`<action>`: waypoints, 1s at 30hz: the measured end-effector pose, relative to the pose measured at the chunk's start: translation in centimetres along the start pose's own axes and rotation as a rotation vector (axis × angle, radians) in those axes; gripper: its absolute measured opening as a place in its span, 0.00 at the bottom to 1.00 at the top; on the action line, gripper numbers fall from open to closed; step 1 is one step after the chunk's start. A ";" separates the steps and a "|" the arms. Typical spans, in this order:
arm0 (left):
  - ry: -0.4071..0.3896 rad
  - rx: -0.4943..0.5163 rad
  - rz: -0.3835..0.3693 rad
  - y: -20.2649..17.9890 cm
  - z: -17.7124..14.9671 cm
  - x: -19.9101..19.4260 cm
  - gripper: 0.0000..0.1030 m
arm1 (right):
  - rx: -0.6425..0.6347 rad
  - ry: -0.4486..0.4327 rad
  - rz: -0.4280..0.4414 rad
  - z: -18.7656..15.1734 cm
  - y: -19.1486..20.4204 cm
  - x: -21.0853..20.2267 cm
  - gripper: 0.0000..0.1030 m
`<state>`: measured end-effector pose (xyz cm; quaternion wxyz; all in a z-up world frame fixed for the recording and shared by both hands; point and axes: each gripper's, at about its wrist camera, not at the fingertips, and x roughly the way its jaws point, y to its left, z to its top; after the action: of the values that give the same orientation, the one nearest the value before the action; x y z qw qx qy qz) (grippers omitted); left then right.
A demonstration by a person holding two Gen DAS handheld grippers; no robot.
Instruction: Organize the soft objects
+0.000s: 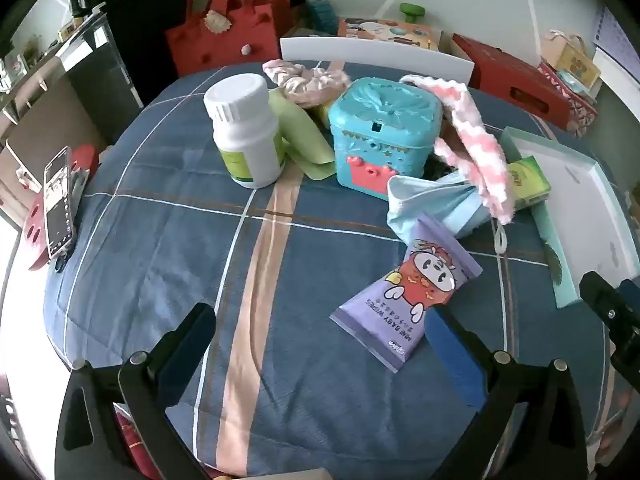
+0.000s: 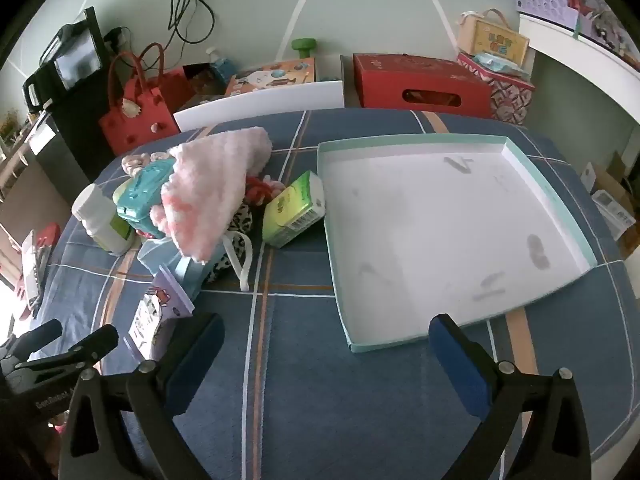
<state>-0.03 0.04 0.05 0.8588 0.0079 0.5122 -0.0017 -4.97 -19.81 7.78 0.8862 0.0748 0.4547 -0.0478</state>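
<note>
A pink-and-white fluffy cloth (image 1: 476, 140) (image 2: 212, 196) lies draped over a teal toy box (image 1: 382, 128) (image 2: 146, 196). A light blue face mask (image 1: 432, 204) lies under it. A purple baby wipes pack (image 1: 412, 292) (image 2: 158, 312) lies nearest my left gripper. A pink scrunchie (image 1: 308, 78) lies behind the box. A green tissue pack (image 2: 294, 208) (image 1: 528, 180) sits beside the empty white tray (image 2: 440, 224) (image 1: 568, 200). My left gripper (image 1: 320, 344) is open, low over the blue plaid cloth. My right gripper (image 2: 326, 356) is open in front of the tray.
A white pill bottle (image 1: 244, 128) and a green pouch (image 1: 304, 136) stand left of the teal box. A phone on a red stand (image 1: 58, 204) sits at the table's left edge. Red bag (image 1: 228, 32), red boxes (image 2: 420, 84) and a white chair back (image 2: 260, 104) stand behind.
</note>
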 end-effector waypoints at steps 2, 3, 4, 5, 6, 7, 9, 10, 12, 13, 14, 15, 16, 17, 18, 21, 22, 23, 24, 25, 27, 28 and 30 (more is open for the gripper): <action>-0.005 0.008 -0.006 0.1 0.0 -0.1 1.00 | -0.004 -0.003 -0.007 0.0 0.1 0.1 1.00; -0.008 0.012 -0.007 0.1 0.0 -0.2 1.00 | -0.004 -0.002 -0.008 0.0 0.1 0.1 1.00; -0.011 0.016 -0.002 0.2 0.0 -0.3 1.00 | -0.005 -0.002 -0.008 0.0 0.1 0.1 1.00; -0.016 0.021 0.004 0.3 0.0 -0.3 1.00 | -0.004 -0.002 -0.008 0.0 0.1 0.1 1.00; -0.020 0.026 0.006 0.4 0.0 -0.4 1.00 | -0.004 -0.002 -0.007 0.0 0.1 0.2 1.00; -0.028 0.006 0.034 0.1 -0.4 -0.3 1.00 | -0.003 -0.002 -0.006 0.0 0.1 0.2 1.00; -0.030 0.010 0.037 0.1 -0.6 -0.5 1.00 | 0.000 -0.003 -0.005 -0.1 0.0 0.2 1.00; -0.025 0.006 0.043 0.0 -0.3 -0.5 1.00 | 0.001 -0.002 -0.005 0.0 -0.2 0.0 1.00; -0.024 0.006 0.053 -0.1 -0.2 -0.6 1.00 | 0.001 0.001 -0.010 -0.2 -0.3 0.2 1.00; -0.024 0.006 0.054 -0.1 -0.2 -0.6 1.00 | 0.004 0.002 -0.010 -0.2 -0.4 0.2 1.00; -0.023 0.007 0.053 -0.1 -0.2 -0.7 1.00 | 0.005 0.001 -0.009 -0.2 -0.6 0.2 1.00; -0.021 0.006 0.054 -0.1 -0.2 -0.7 1.00 | 0.003 0.000 -0.014 -0.3 -0.5 0.3 1.00; -0.017 0.005 0.052 0.0 -0.1 -0.5 1.00 | 0.003 -0.001 -0.015 -0.3 -0.5 0.3 1.00; -0.014 0.003 0.050 0.1 -0.1 -0.4 1.00 | -0.001 0.004 -0.023 -0.2 -0.3 0.5 1.00; -0.012 0.001 0.048 0.2 -0.1 -0.4 1.00 | -0.001 0.004 -0.022 -0.2 -0.3 0.5 1.00; -0.004 0.000 0.048 0.2 -0.1 -0.1 1.00 | -0.002 0.006 -0.023 -0.3 -0.3 0.5 1.00; -0.002 -0.001 0.048 0.2 -0.1 -0.1 1.00 | -0.001 0.006 -0.023 -0.3 -0.3 0.6 1.00; -0.002 0.000 0.049 0.1 -0.1 -0.1 1.00 | -0.001 0.006 -0.023 -0.3 -0.3 0.6 1.00; -0.002 0.001 0.049 0.1 -0.1 0.0 1.00 | 0.000 0.006 -0.023 -0.3 -0.3 0.6 1.00; -0.002 0.003 0.052 0.1 -0.1 0.0 1.00 | 0.000 0.006 -0.024 -0.2 -0.3 0.6 1.00; -0.003 0.003 0.055 0.1 -0.1 -0.1 1.00 | 0.001 0.007 -0.025 -0.3 -0.3 0.6 1.00; -0.004 0.003 0.056 0.1 -0.1 -0.1 1.00 | 0.000 0.007 -0.024 -0.3 -0.3 0.6 1.00; -0.006 0.004 0.059 0.1 -0.1 -0.1 1.00 | 0.001 0.006 -0.024 -0.3 -0.3 0.6 1.00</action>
<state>-0.20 0.10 0.12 0.8600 0.0247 0.5093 0.0227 -4.87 -20.06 7.09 0.8842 0.0699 0.4582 -0.0585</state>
